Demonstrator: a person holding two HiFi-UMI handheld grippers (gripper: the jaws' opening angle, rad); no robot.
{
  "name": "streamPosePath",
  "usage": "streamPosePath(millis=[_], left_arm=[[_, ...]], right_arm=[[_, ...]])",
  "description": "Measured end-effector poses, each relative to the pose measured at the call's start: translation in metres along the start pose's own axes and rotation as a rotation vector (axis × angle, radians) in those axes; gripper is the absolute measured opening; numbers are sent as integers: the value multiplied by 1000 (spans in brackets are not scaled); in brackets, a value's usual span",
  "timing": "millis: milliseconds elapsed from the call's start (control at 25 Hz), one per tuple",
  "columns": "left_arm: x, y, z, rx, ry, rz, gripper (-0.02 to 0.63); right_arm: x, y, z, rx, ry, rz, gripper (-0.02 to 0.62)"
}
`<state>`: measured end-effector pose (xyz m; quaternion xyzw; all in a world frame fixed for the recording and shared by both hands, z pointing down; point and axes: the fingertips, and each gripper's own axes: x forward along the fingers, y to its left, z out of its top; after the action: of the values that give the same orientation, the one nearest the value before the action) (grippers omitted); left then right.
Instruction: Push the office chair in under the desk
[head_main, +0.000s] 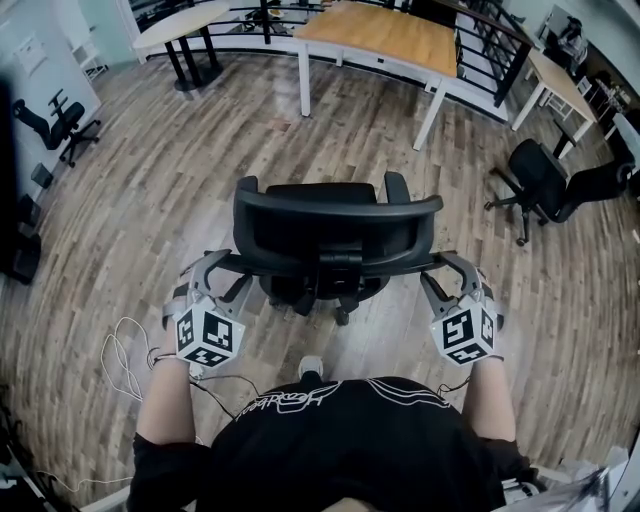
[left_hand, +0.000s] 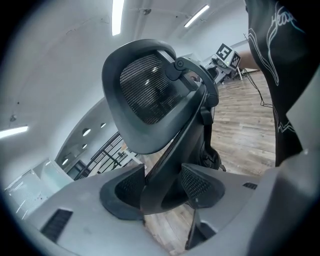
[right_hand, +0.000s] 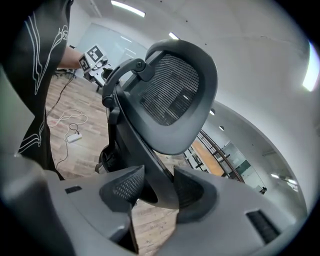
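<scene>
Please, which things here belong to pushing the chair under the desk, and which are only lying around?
For the job: office chair, gripped at its back frame by the left gripper and right gripper; desk ahead.
Lying about: spare chair at right, white cable on the floor, round table.

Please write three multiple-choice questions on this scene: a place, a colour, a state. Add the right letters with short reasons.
1. Where is the wood-topped rectangular desk? A. beyond the black mesh-backed office chair; B. behind the person; C. touching the chair.
2. What colour are the desk's legs? A. black; B. white; C. red.
3. The left gripper and right gripper: A. hang open; B. clamp the chair's back frame; C. hold a cable.
1 A: it stands farther ahead. 2 B: they show white. 3 B: both gripper views show pads pressing it.
</scene>
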<state>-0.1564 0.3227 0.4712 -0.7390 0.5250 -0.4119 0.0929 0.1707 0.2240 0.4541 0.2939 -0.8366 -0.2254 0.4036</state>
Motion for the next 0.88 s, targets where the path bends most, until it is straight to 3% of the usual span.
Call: streamPosePath(millis=[880], left_arm=[[69,60,-1,58,-44,-51,229]], right_arm=[[53,-30,13,42,83,-54,206]])
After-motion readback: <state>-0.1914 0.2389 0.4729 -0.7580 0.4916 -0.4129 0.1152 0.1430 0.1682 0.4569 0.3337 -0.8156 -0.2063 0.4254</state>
